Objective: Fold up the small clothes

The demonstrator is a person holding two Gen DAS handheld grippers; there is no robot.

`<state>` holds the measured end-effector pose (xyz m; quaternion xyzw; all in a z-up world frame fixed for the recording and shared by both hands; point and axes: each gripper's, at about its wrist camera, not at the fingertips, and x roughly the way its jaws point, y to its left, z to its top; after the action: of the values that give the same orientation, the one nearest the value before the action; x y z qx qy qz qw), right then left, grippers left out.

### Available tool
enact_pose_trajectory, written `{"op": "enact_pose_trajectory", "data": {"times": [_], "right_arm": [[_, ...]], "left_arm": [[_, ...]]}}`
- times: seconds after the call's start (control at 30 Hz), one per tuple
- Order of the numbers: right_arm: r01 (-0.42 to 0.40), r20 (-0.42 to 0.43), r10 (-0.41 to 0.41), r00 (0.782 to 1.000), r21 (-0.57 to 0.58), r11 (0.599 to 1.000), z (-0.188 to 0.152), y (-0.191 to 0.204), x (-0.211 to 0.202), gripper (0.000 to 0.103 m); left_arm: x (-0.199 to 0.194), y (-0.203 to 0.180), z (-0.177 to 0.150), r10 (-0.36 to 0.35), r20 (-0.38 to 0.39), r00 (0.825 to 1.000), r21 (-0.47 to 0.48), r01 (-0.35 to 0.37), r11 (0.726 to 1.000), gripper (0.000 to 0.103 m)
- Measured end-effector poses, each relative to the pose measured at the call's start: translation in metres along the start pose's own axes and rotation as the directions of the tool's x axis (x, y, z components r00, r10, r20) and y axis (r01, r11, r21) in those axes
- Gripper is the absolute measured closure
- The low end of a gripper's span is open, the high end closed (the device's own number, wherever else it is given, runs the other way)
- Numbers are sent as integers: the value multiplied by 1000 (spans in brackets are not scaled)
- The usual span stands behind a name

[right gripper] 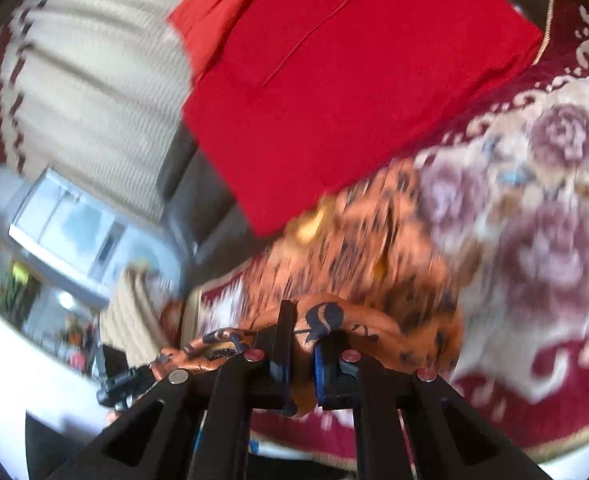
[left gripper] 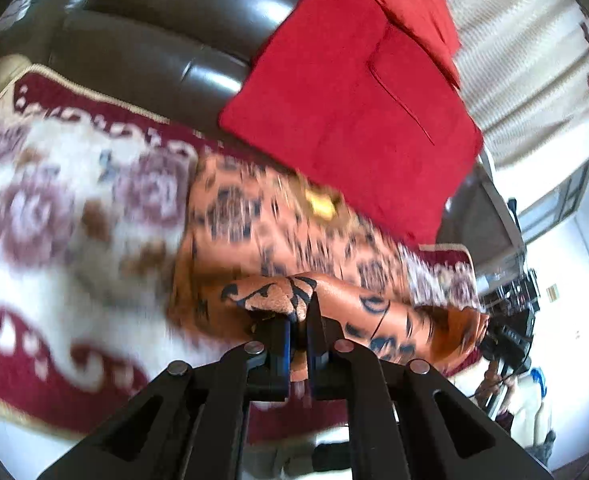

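Observation:
An orange garment (left gripper: 278, 224) with dark blue patterns lies on a floral blanket (left gripper: 54, 208) over a sofa seat. My left gripper (left gripper: 299, 320) is shut on a rolled near edge of the garment. My right gripper (right gripper: 303, 340) is shut on the same near edge of the orange garment (right gripper: 374, 240), further to the right. The cloth stretches between the two grippers. The other gripper shows at the far right of the left wrist view (left gripper: 510, 336) and at the lower left of the right wrist view (right gripper: 122, 384). Both views are motion-blurred.
Two red cushions (left gripper: 354, 92) lean against the dark leather sofa back (left gripper: 154, 32) right behind the garment, also seen in the right wrist view (right gripper: 354, 80). A cream knitted throw (right gripper: 94, 60) covers the sofa arm. The blanket (right gripper: 534, 220) spreads over the seat.

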<state>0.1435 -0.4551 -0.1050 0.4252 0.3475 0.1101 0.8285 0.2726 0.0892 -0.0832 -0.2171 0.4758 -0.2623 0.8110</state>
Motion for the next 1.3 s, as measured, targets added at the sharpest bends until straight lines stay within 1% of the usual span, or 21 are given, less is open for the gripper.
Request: {"op": "enact_pose_trajectory", "data": {"times": [0.1, 0.3, 0.37, 0.43, 0.5, 0.57, 0.6, 0.63, 0.67, 0.7, 0.73, 0.77, 0.83, 0.9, 0.93, 0.97, 1.0, 1.03, 1.07, 1.17, 1.3], "right_arm": [[22, 40, -24, 999, 47, 999, 40, -13, 31, 94], [65, 20, -70, 997, 170, 983, 82, -58, 105, 94], [46, 11, -50, 999, 250, 967, 87, -82, 126, 94], [15, -14, -11, 1000, 375, 927, 87, -113, 145, 93], [-44, -18, 60, 998, 465, 884, 83, -136, 154, 92], [-110, 10, 121, 993, 498, 860, 77, -149, 152, 91], [-127, 21, 133, 991, 488, 864, 74, -149, 149, 87], [-120, 34, 118, 992, 469, 875, 73, -146, 143, 83], [-122, 59, 107, 992, 453, 883, 72, -143, 134, 70], [-130, 84, 104, 991, 445, 886, 72, -139, 125, 49], [-137, 110, 99, 989, 437, 889, 72, -135, 118, 32], [-129, 161, 67, 985, 410, 903, 71, -127, 104, 18], [-94, 165, 42, 985, 325, 941, 70, -109, 93, 19], [-29, 122, 3, 993, 212, 977, 62, -79, 90, 25], [0, 107, -18, 994, 166, 986, 58, -71, 91, 29], [37, 83, -45, 996, 99, 994, 53, -57, 95, 39], [66, 45, -67, 997, 27, 997, 48, -43, 103, 55], [80, 5, -80, 997, -31, 996, 42, -30, 113, 61], [100, -14, -101, 995, -79, 992, 36, -22, 119, 64], [170, -48, -183, 982, -195, 966, 26, 0, 145, 64], [197, -129, -229, 965, -220, 955, 31, -1, 185, 63]], "left_arm": [[32, 10, 51, 11, -4, 1000, -40, -11, 999, 97], [121, 35, 101, 97, -47, 994, -91, -101, 991, 97], [142, 45, 104, 117, -66, 991, -104, -123, 987, 96], [162, 64, 106, 151, -78, 985, -146, -161, 976, 94], [171, 83, 105, 121, -90, 989, -215, -138, 967, 93], [168, 98, 101, 48, -70, 996, -306, -68, 950, 90], [158, 101, 98, 19, -32, 999, -329, -28, 944, 86], [147, 102, 97, 18, 11, 1000, -330, -13, 944, 74], [134, 101, 96, 27, 62, 998, -323, -6, 946, 64], [119, 101, 94, 37, 127, 991, -315, 5, 949, 45], [102, 98, 90, 47, 197, 979, -308, 16, 951, 39], [89, 94, 86, 55, 237, 970, -295, 18, 955, 39], [82, 75, 79, 80, 170, 982, -216, -42, 975, 39], [91, 45, 62, 81, 56, 995, -76, -76, 994, 39], [96, 36, 56, 102, 15, 995, -29, -101, 994, 39], [106, 22, 46, 152, -34, 988, 44, -150, 988, 39], [115, 12, 39, 184, -61, 981, 102, -178, 979, 39], [121, 6, 35, 194, -80, 978, 136, -182, 974, 39], [129, 2, 33, 198, -102, 975, 152, -181, 972, 39], [158, 2, 36, 200, -180, 963, 141, -176, 974, 39], [187, 4, 60, 231, -192, 954, 123, -210, 970, 39]]}}
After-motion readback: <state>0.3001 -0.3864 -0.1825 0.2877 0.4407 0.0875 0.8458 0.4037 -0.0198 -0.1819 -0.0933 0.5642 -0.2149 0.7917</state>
